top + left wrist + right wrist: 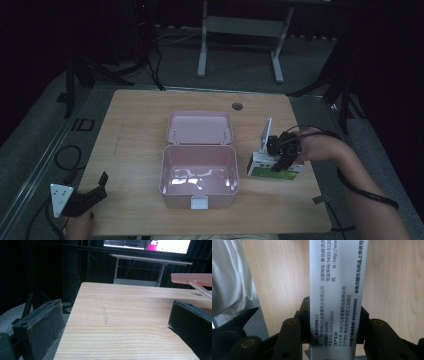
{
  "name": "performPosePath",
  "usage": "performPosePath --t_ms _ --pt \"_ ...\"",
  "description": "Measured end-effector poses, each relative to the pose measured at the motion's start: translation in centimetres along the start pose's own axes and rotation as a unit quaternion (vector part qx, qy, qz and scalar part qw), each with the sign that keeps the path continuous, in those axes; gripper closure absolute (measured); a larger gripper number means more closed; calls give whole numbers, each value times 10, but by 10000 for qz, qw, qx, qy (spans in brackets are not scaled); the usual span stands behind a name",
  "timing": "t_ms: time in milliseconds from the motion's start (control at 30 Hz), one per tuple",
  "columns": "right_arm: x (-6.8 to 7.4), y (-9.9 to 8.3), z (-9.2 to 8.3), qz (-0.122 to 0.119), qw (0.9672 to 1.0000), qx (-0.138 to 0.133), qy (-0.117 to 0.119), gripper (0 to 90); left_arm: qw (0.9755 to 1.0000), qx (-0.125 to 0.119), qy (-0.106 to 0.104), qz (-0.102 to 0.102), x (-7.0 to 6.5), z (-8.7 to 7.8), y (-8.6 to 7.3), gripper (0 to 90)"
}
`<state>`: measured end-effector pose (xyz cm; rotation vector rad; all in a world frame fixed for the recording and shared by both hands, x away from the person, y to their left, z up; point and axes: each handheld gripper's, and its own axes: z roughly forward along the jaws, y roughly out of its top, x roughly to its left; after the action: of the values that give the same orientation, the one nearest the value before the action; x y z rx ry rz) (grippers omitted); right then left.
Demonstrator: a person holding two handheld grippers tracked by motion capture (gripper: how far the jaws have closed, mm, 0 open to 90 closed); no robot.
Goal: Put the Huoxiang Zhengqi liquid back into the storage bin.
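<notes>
Right gripper (281,161) clamps a white-and-green medicine box (270,171) at three o'clock of the open pink case (199,172); left gripper (92,195), jaws wide, rests at the worktop's (135,115) seven o'clock

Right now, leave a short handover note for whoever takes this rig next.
Right claw: shut on the white and green medicine box, which is at the table's right side, beside the pink storage box.
Left claw: open, holding nothing, at the table's near left corner.
Pink storage box: mid-table, lid folded back, inside bare.
Done: lid open, medicine box gripped.
Left, probably: place the medicine box inside, then close the lid.
</notes>
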<state>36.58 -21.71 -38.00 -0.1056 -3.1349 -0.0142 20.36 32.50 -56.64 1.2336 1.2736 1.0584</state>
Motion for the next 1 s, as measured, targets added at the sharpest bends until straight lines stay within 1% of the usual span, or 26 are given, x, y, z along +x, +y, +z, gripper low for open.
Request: performPosePath --t_ms 200,300,400,500,667,833,933,1000 --pt "5 9 -31 -5 9998 -11 -198 624 10000 -13 0 -14 0 0 0 2" --pt "7 14 -45 -26 9997 -56 -233 624 10000 -6 -1 -13 0 0 0 2" --pt "9 20 -55 -39 9995 -110 -284 624 10000 -7 -3 -12 0 0 0 2" --pt "11 27 -60 -95 9992 -124 -371 624 10000 -6 2 -16 0 0 0 2" --pt "11 38 -66 -151 9991 -233 -320 623 10000 3 0 -12 0 0 0 2" --pt "9 59 -71 -145 9991 -191 -353 623 10000 7 4 -19 0 0 0 2" --pt "8 71 -73 -196 9991 -189 -321 623 10000 -4 -2 -32 0 0 0 2" --pt "8 79 -74 -256 9991 -215 -252 623 10000 -4 -5 -33 1 0 0 2"
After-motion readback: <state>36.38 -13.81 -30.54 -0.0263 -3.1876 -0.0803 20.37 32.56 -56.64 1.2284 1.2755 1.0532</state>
